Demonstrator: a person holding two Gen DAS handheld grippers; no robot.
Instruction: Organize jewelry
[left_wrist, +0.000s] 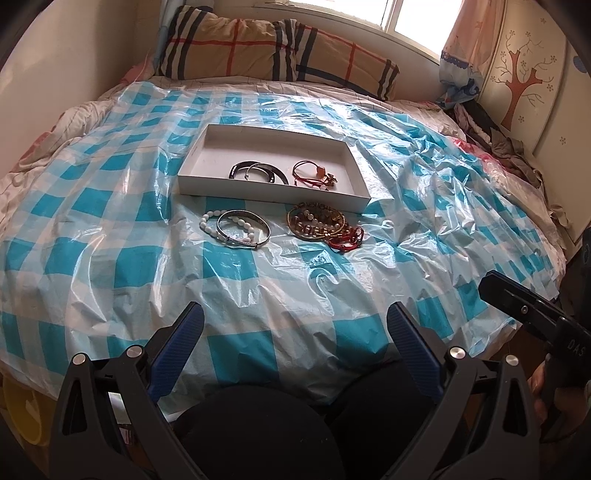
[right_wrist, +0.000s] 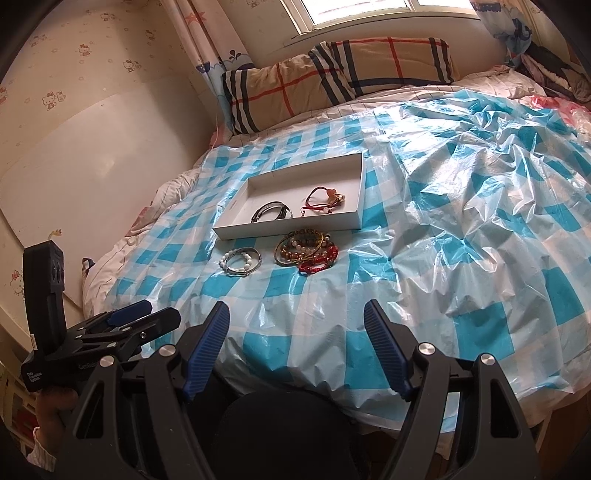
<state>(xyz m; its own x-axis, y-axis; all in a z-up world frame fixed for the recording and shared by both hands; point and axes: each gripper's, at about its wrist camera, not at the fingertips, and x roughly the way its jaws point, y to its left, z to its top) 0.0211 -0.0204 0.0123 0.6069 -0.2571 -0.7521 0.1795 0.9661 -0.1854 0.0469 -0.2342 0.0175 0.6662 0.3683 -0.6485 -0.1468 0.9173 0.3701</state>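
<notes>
- Left wrist view: the left gripper hangs over the near edge of the bed, its blue-padded fingers spread wide with nothing between them.
- The bed is covered by a crinkled blue-and-white checked plastic sheet.
- A shallow white rectangular cardboard tray lies on the sheet, well ahead of both grippers.
- Inside the tray, a pair of dark and silver metal bangles rests near its front wall, with a red cord bracelet carrying small charms just beside them on the right.
- On the sheet just in front of the tray lies a white bead bracelet, overlapped by a plain silver metal bangle.
- To their right, apart from them, sits a heap of brown and gold beaded bracelets, with red braided cord bracelets touching its near right side.
- The right gripper also hangs above the near part of the sheet, fingers parted and empty.
- Right wrist view: the left gripper appears at the lower left, held by a hand.
- Two tan plaid pillows lie at the head of the bed under a bright window.
</notes>
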